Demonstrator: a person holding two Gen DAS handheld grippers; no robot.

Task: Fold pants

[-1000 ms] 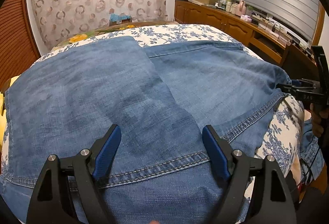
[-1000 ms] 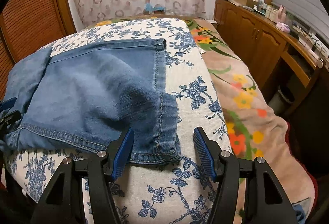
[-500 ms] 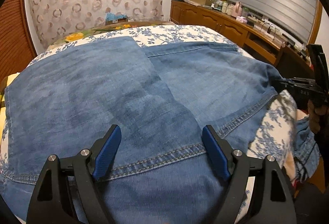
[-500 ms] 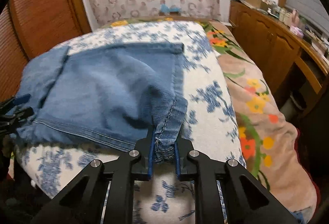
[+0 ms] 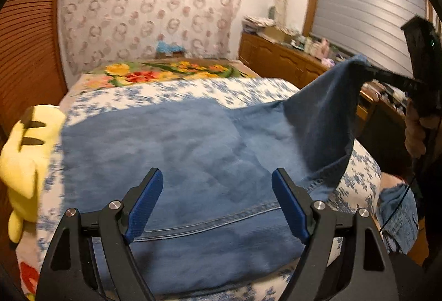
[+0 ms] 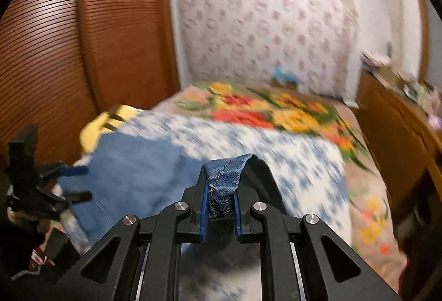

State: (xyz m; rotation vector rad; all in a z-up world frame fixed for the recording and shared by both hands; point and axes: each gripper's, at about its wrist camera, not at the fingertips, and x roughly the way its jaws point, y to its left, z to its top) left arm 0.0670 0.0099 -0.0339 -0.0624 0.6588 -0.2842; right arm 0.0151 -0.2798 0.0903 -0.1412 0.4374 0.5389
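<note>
Blue jeans (image 5: pixel 179 140) lie spread across the blue-flowered bedcover (image 5: pixel 193 91). My left gripper (image 5: pixel 216 174) hovers open above their near seam, with no cloth between its blue pads. At the right, my right gripper (image 5: pixel 370 70) holds a corner of the jeans lifted off the bed, so the denim hangs in a slanted sheet. In the right wrist view the right gripper (image 6: pixel 221 190) is shut on the stitched hem (image 6: pixel 225 174), which loops up over its pads. The left gripper (image 6: pixel 74 182) shows at the far left beside the jeans (image 6: pixel 132 163).
A yellow plush toy (image 5: pixel 22 157) lies at the bed's left edge. A bright floral blanket (image 5: pixel 165 71) covers the far end of the bed. A wooden dresser (image 5: pixel 279 58) with clutter runs along the right, a slatted wardrobe (image 6: pixel 55 38) along the left. More denim (image 5: pixel 397 215) hangs at lower right.
The right gripper shut on the jeans' hem corner and raised it off the bed. The left gripper stayed open and rose back from the cloth, bringing the plush toy into view.
</note>
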